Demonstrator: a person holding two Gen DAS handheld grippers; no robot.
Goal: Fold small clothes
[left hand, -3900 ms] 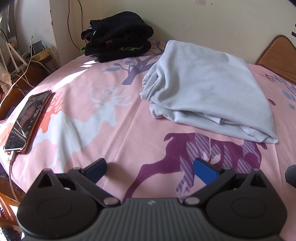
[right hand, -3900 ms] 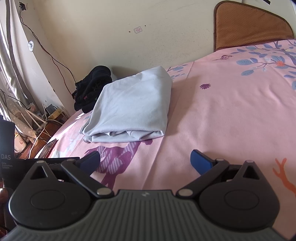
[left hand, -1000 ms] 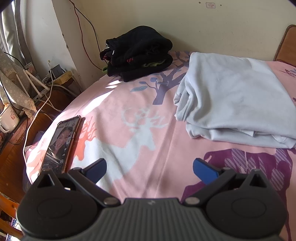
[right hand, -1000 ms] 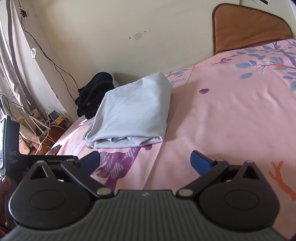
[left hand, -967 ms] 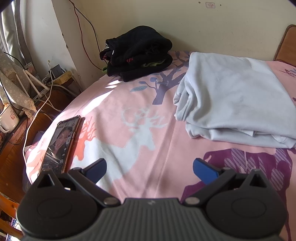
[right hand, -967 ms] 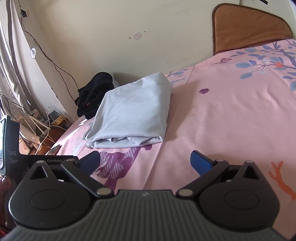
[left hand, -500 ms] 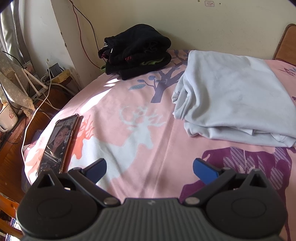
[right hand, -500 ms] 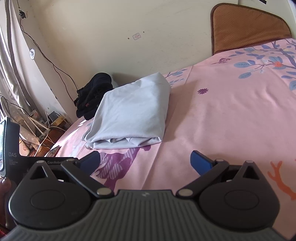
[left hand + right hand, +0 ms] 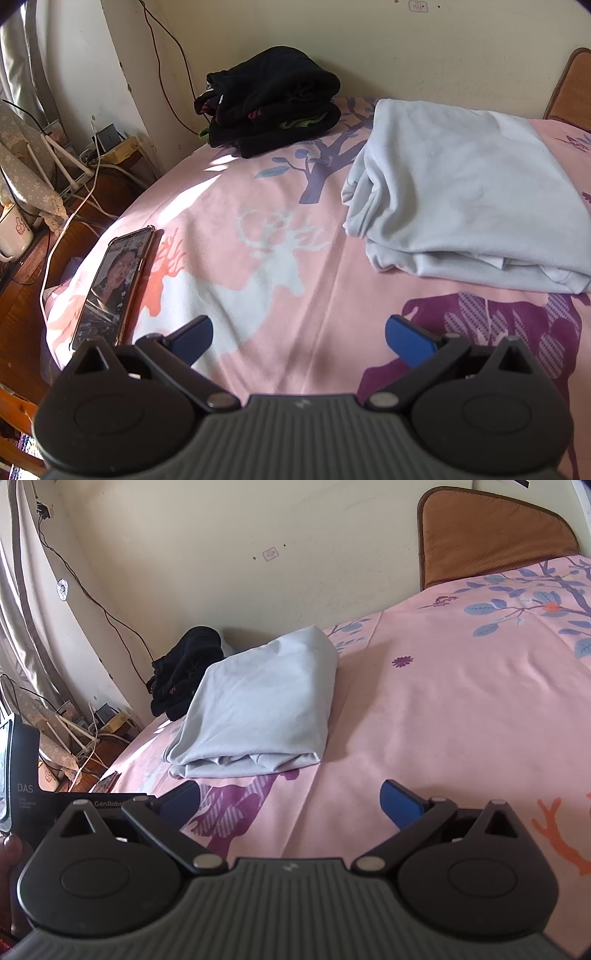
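A folded pale blue garment (image 9: 461,192) lies on the pink bedsheet (image 9: 280,229), ahead and right of my left gripper (image 9: 299,336). It also shows in the right wrist view (image 9: 258,705), ahead and left of my right gripper (image 9: 291,801). Both grippers are open and empty, held low over the sheet, apart from the garment. A stack of folded black clothes (image 9: 273,99) sits at the far edge by the wall, also seen in the right wrist view (image 9: 184,672).
A phone (image 9: 114,284) with a lit screen lies at the bed's left edge. Cables and a wooden side table (image 9: 99,155) stand left of the bed. A brown cushion (image 9: 491,535) leans at the far right. The left gripper's body (image 9: 22,775) shows at the right view's left edge.
The left gripper has shifted slightly, bringing the garment and black pile a little nearer the view's centre. The right view is almost unchanged. Both grippers stay open.
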